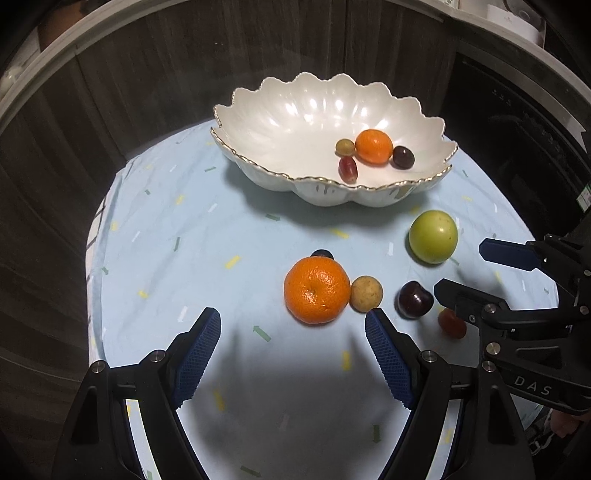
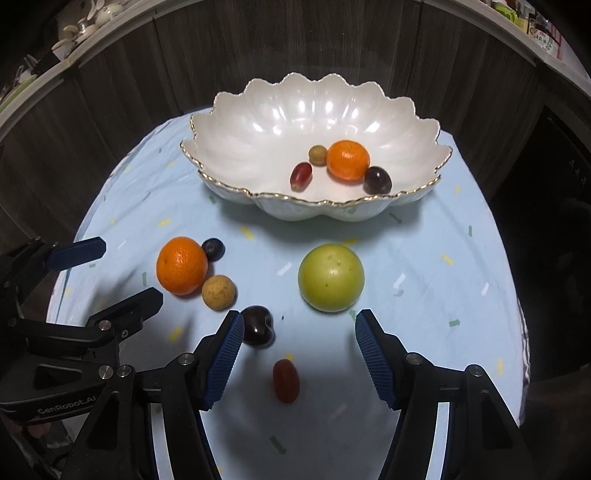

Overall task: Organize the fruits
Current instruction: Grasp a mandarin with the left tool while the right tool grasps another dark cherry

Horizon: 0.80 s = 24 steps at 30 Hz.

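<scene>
A white scalloped bowl [image 1: 295,110] [image 2: 258,122] holds a small orange [image 1: 373,146], a dark grape, a red grape and a greenish grape. On the cloth lie a big orange [image 1: 317,290] [image 2: 181,266], a tan longan [image 1: 366,293] [image 2: 218,291], a dark cherry [image 1: 414,299] [image 2: 257,325], a green apple [image 1: 433,236] [image 2: 331,277], a red grape [image 1: 451,323] [image 2: 286,380] and a dark berry [image 2: 213,249]. My left gripper [image 1: 293,328] is open just before the big orange. My right gripper [image 2: 299,332] [image 1: 461,269] is open, over the red grape, before the apple.
A pale blue patterned cloth [image 1: 184,258] [image 2: 424,295] covers the small round table. Dark wood panels [image 1: 147,74] stand behind it. Shelves with small items run along the top corners [image 2: 85,26].
</scene>
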Each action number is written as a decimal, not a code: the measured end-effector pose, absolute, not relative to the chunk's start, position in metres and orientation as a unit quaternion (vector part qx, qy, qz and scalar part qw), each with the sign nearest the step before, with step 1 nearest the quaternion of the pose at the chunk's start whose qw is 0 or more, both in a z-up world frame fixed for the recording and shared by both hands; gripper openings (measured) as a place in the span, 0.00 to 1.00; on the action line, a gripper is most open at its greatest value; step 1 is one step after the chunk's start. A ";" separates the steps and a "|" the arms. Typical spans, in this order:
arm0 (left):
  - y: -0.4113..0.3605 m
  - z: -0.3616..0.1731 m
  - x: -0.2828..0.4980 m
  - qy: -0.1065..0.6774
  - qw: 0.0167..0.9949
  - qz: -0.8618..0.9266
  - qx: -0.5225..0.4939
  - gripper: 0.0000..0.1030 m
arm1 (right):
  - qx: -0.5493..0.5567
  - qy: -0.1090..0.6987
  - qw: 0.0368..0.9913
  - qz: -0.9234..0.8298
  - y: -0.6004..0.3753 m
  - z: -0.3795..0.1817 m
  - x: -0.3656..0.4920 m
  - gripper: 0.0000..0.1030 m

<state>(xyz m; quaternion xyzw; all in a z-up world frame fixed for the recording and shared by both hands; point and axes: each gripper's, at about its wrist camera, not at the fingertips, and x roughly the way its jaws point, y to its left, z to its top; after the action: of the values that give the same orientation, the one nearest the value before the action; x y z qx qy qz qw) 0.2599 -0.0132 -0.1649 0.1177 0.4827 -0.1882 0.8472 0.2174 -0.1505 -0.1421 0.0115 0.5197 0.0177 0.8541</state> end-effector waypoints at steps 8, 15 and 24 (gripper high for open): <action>-0.015 -0.178 0.260 0.482 0.837 -0.211 0.151 0.78 | 0.001 0.533 0.846 0.023 -0.144 -0.155 0.218 0.62; -0.017 -0.189 0.264 0.483 0.828 -0.225 0.174 0.78 | -0.002 0.538 0.842 0.022 -0.141 -0.164 0.219 0.62; -0.022 -0.203 0.275 0.488 0.822 -0.230 0.185 0.73 | -0.002 0.539 0.842 0.038 -0.132 -0.171 0.220 0.60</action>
<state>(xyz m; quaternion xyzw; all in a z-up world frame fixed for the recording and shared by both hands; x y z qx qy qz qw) 0.2750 -0.0221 -0.2032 0.1846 0.4879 -0.2301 0.8216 0.2198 -0.1319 -0.1707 -0.0022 0.5386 0.0382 0.8417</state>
